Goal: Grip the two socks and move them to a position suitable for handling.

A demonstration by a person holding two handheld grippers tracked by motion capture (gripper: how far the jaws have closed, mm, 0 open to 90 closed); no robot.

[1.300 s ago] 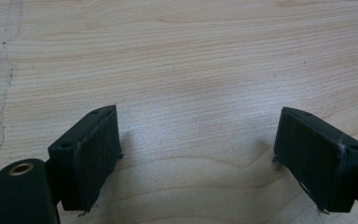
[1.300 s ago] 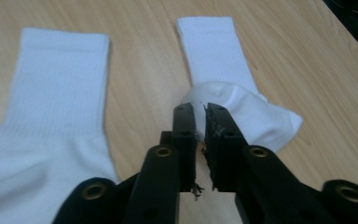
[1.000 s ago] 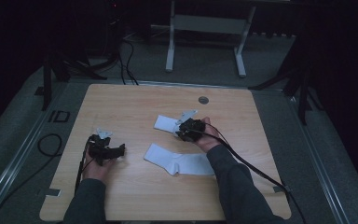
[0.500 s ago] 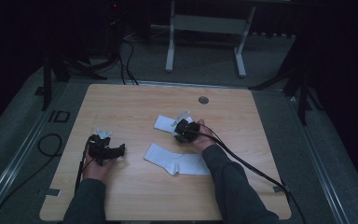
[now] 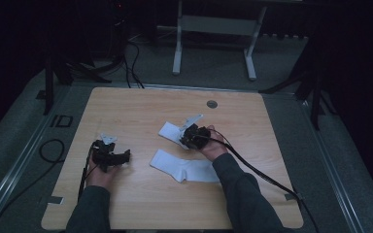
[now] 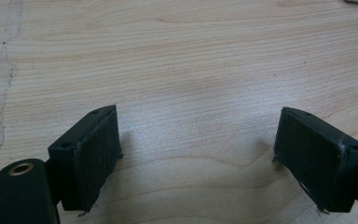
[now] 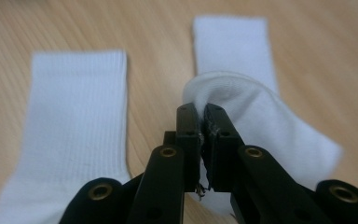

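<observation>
On the wooden tabletop (image 5: 141,116), in the high view, both forearms enter from the near edge. The left hand (image 5: 98,167) rests low on the left part of the surface, holding the left claw (image 5: 119,158) level and pointing right, well apart from the socks. The right forearm angles in towards the centre, and the right claw (image 5: 187,138) sits on the far sock (image 5: 169,131). The near sock (image 5: 184,167) lies flat just in front of that hand, its cuff towards the left. A black cable (image 5: 262,172) trails from the right claw across the tabletop to the right.

In the left gripper view, the left claw (image 6: 198,149) stands wide open over bare wood, nothing between its pads.

In the right gripper view, the right claw (image 7: 204,122) has just been closing and is now pinched on a raised fold of the far sock (image 7: 242,98), whose cuff end lies flat beyond. The near sock (image 7: 74,116) lies flat to the left, apart from the pinched one.
</observation>
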